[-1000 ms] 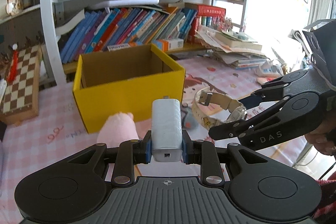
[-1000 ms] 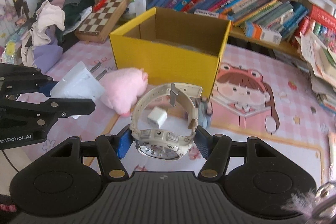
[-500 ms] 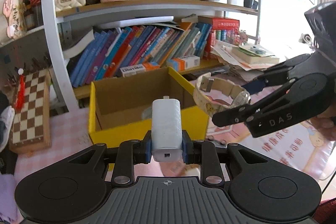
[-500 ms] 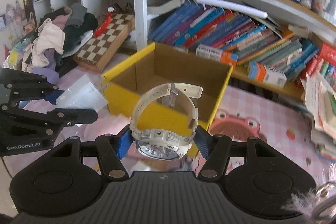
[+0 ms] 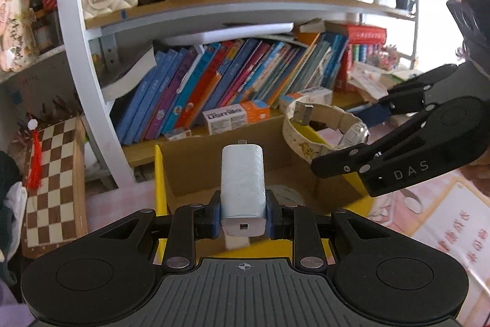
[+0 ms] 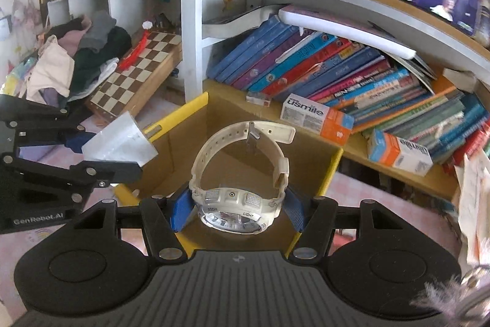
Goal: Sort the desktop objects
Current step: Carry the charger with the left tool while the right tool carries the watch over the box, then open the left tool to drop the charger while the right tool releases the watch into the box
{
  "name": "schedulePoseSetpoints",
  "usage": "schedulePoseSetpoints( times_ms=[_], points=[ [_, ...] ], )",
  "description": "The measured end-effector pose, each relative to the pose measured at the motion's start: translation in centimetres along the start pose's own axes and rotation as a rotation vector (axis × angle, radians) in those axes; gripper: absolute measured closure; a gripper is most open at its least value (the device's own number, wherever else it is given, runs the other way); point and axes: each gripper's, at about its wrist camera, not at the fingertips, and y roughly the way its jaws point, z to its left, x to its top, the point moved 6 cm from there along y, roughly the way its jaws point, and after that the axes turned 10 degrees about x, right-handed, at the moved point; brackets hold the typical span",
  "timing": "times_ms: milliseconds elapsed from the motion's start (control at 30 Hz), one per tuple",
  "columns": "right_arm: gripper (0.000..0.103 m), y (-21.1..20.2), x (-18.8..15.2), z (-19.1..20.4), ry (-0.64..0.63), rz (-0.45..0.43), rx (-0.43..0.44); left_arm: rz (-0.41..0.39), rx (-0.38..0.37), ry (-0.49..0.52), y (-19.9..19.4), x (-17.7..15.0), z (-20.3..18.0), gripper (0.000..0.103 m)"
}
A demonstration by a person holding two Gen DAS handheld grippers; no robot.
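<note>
The left gripper (image 5: 243, 215) pinches a white charger (image 5: 243, 183) and the right gripper (image 6: 234, 206) clamps a watch (image 6: 239, 173) by its case. Both hang over the open yellow box (image 6: 333, 157), apparently so each can drop straight in.

1. Box (image 5: 309, 247): yellow outside, plain brown card inside.
2. Charger (image 5: 243, 189) above the box: white, faintly bluish.
3. Watch (image 6: 242, 176) above the box: cream strap, silver buckle.
4. Chessboard (image 5: 53, 180) left of the box: brown and white checks, red tassel.
5. Books (image 6: 337, 66) behind the box: mostly blue, purple, red, orange.
6. Grippers' pads (image 6: 180, 210): blue; bodies black.
</note>
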Motion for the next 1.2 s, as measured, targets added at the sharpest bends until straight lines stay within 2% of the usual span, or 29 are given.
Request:
schedulePoseSetpoints(
  times_ms=[267, 467, 600, 900, 1067, 1200],
  points=[
    [0.043, 6.0, 1.7, -2.2, -0.054, 0.077, -0.001, 0.112, 0.035, 0.013, 5.8, -0.2, 1.3, 0.078],
    [0.043, 11.1, 1.9, -3.1, -0.172, 0.210, 0.010, 0.211, 0.045, 0.040, 9.7, -1.2, 1.9, 0.078],
    [0.043, 13.8, 2.1, -3.6, -0.220, 0.258, -0.005, 0.263, 0.018, 0.059, 11.5, -1.8, 1.8, 0.078],
    [0.043, 18.6, 1.0, -3.7, -0.279, 0.401, 0.026, 0.289, 0.017, 0.142, 12.9, -1.8, 0.6, 0.078],
    [0.043, 19.7, 0.4, -3.9, -0.285, 0.434, 0.032, 0.311, 0.016, 0.209, 13.4, -2.4, -0.2, 0.078],
    [0.043, 20.1, 0.2, -3.7, -0.290, 0.446, 0.040, 0.334, 0.017, 0.209, 13.8, -2.3, -0.1, 0.078]
  ],
)
